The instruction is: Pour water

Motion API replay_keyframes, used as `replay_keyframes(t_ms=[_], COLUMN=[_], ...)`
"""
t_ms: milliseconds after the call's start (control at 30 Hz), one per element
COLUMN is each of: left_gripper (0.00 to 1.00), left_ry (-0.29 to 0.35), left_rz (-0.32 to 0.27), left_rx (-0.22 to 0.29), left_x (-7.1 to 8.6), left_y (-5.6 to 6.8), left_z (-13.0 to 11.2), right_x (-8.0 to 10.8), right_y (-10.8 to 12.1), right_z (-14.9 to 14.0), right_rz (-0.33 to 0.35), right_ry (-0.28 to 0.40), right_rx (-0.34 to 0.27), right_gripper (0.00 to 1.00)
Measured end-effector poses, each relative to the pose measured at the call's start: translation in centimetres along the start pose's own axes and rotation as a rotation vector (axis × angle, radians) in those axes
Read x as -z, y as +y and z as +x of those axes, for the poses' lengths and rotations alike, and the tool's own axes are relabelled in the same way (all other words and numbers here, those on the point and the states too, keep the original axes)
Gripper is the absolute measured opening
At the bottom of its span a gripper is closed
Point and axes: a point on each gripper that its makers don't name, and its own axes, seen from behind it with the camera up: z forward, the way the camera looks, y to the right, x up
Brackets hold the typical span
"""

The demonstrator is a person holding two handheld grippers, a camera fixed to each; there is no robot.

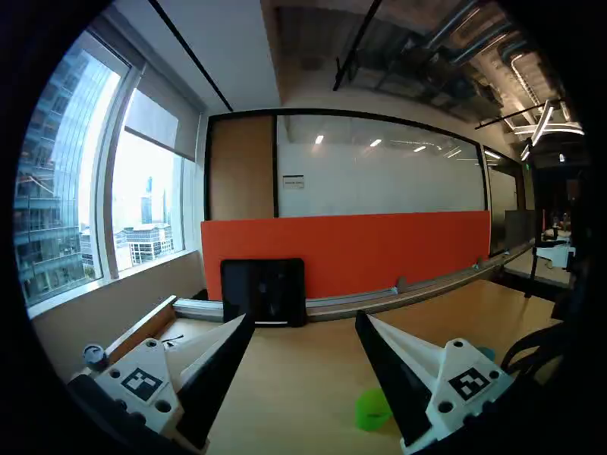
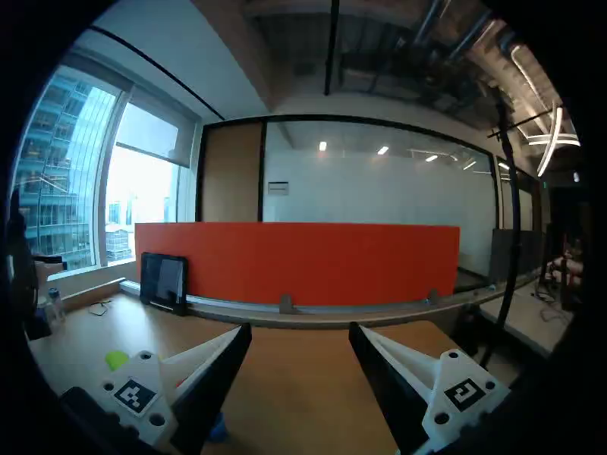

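Plainly, nothing of the pouring is done yet. The broad pale wooden surface [image 1: 303, 379] stretches ahead of me to a long orange partition panel [image 1: 364, 250], with a flat black tablet [image 1: 262, 290] leaning against its foot. My left tongs [image 1: 302, 315] hang above the wood with their fingers spread wide and nothing between them. My right tongs [image 2: 299, 326] are likewise parted and hold nothing. The small round green plastic cup [image 1: 372, 409] sits on the surface low in the left gripper view, just beside that tongs' right finger, untouched. I cannot make out a water vessel for certain, so finding, gripping, lifting and tipping one are all left to do.
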Motion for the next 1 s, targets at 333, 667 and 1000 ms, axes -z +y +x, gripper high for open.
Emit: replay_keyframes(t_ms=[333, 667, 1000], left_gripper=[0.99, 0.99, 0.99], left_ry=[-0.005, -0.039, -0.047], left_rz=[-0.046, -0.115, -0.195], left_rx=[-0.007, -0.018, -0.007], left_x=[-0.9, -1.4, -1.7], left_y=[0.4, 1.1, 2.0], left_z=[4.0, 2.9, 2.2], right_x=[0.1, 0.3, 0.6], right_y=[-0.3, -1.9, -4.0], right_z=[4.4, 4.0, 3.8], right_rz=[0.029, 0.147, 0.294], right_ry=[0.014, -0.01, -0.013], right_rx=[0.011, 0.01, 0.02], right_gripper=[0.99, 0.99, 0.99])
